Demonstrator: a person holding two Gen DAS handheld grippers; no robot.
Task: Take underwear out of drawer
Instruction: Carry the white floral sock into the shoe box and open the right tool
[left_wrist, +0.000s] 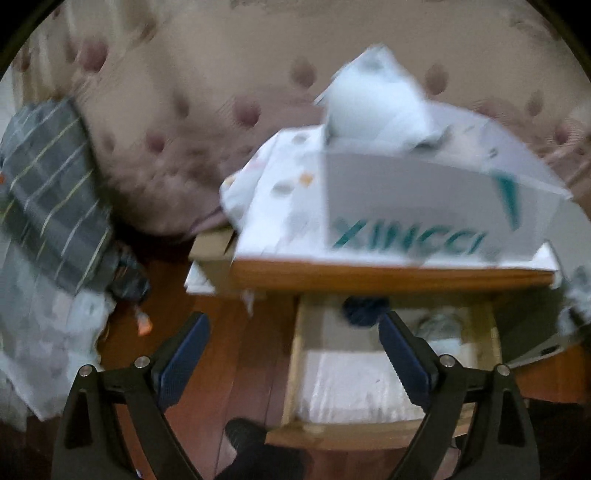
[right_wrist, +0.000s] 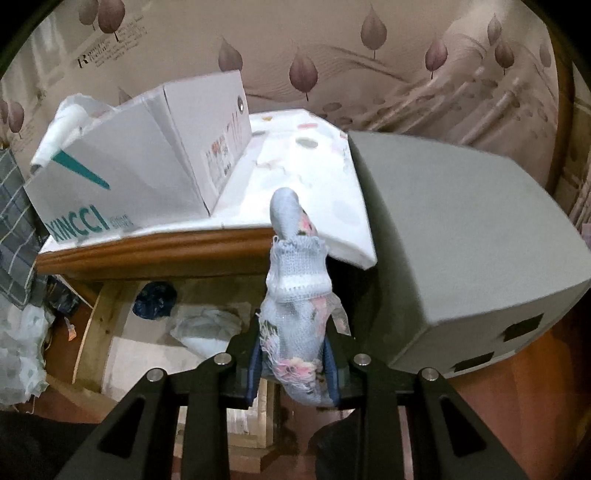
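Note:
My right gripper (right_wrist: 293, 334) is shut on a pale blue floral underwear (right_wrist: 297, 288), held bunched and upright above the open wooden drawer (right_wrist: 92, 325). The drawer also shows in the left wrist view (left_wrist: 295, 354), pulled out under the nightstand top. A dark blue bundle (left_wrist: 364, 310) lies at the drawer's back and shows in the right wrist view (right_wrist: 155, 299), beside a white crumpled garment (right_wrist: 210, 328). My left gripper (left_wrist: 291, 325) is open and empty, above the drawer's left edge and the floor.
A white XINCCI box (right_wrist: 129, 166) and white spotted cloth (right_wrist: 295, 166) sit on the nightstand top (right_wrist: 155, 247). A grey speaker-like box (right_wrist: 461, 240) stands to the right. Grey striped fabric (left_wrist: 51, 195) hangs at left. A dark-socked foot (left_wrist: 258, 450) is on the red-brown floor.

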